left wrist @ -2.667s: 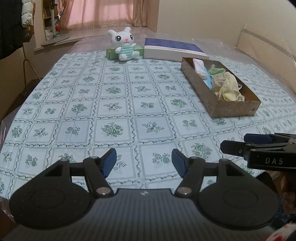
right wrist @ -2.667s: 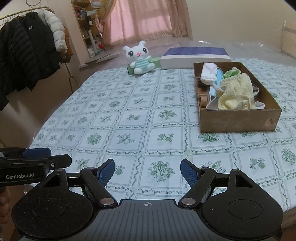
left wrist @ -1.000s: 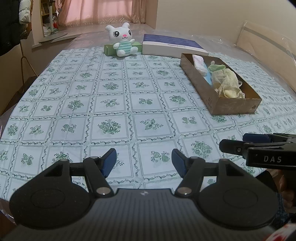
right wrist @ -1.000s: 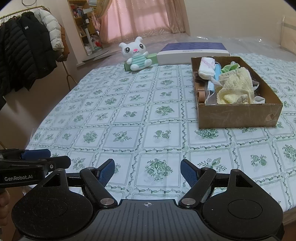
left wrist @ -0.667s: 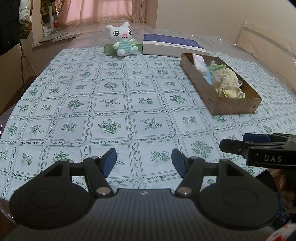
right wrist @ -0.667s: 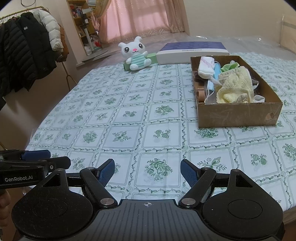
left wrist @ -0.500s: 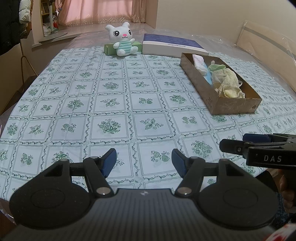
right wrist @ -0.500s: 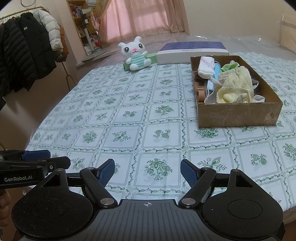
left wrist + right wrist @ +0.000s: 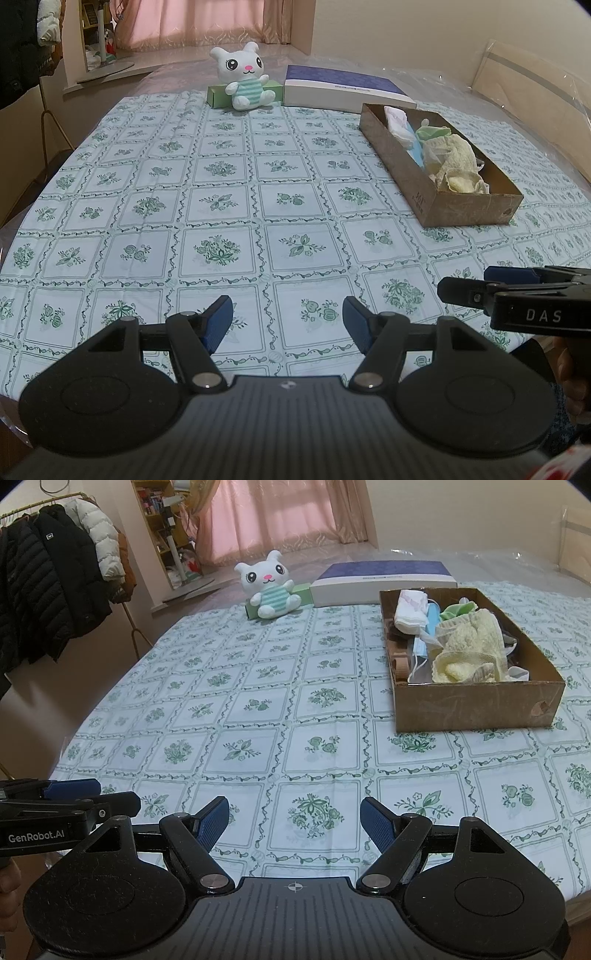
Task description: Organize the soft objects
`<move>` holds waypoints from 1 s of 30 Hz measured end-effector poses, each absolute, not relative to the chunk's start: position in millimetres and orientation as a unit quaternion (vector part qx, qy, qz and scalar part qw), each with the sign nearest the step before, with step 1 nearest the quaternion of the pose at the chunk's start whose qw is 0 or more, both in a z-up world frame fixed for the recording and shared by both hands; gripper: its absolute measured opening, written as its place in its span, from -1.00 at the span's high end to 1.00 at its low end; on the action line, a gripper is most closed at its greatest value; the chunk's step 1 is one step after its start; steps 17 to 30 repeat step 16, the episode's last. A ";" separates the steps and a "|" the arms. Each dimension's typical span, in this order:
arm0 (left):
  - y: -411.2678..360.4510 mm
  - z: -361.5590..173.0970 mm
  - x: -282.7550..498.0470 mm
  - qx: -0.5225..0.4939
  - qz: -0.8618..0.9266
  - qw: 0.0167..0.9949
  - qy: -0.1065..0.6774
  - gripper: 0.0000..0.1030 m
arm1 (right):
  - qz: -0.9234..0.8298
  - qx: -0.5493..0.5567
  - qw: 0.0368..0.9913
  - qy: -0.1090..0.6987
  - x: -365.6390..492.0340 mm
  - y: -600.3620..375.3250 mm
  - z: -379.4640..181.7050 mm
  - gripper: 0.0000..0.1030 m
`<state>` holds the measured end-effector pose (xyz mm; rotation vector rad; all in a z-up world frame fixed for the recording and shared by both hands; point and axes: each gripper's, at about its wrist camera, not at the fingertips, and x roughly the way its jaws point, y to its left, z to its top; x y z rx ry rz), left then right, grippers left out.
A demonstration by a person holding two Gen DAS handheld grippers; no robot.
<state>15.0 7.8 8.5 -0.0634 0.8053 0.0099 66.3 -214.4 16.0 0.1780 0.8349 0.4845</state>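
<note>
Both the left gripper (image 9: pixel 288 319) and right gripper (image 9: pixel 294 821) are hovering spread, empty. Box (image 9: pixel 476 705) at two o'clock is sitting overfull; reaching in is risking snagging mask loops (image 9: pixel 415 664).

floral tablecloth (image 9: pixel 221 206) under cardboard box (image 9: pixel 461 210), plush bunny (image 9: pixel 245 75), green box (image 9: pixel 218 95), blue-lidded box (image 9: pixel 343 90)
</note>
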 end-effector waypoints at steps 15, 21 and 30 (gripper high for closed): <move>5.4 -0.2 19.2 -0.032 0.005 0.917 0.398 -0.23 | 0.229 0.088 0.880 0.407 67.9 -213.2 12.5 -0.51; 6.0 -0.5 20.7 -0.034 0.004 0.916 0.400 -0.23 | 0.228 0.088 0.880 0.407 67.6 -213.1 12.2 -0.51; 6.0 -0.5 20.7 -0.034 0.004 0.916 0.400 -0.23 | 0.228 0.088 0.880 0.407 67.6 -213.1 12.2 -0.51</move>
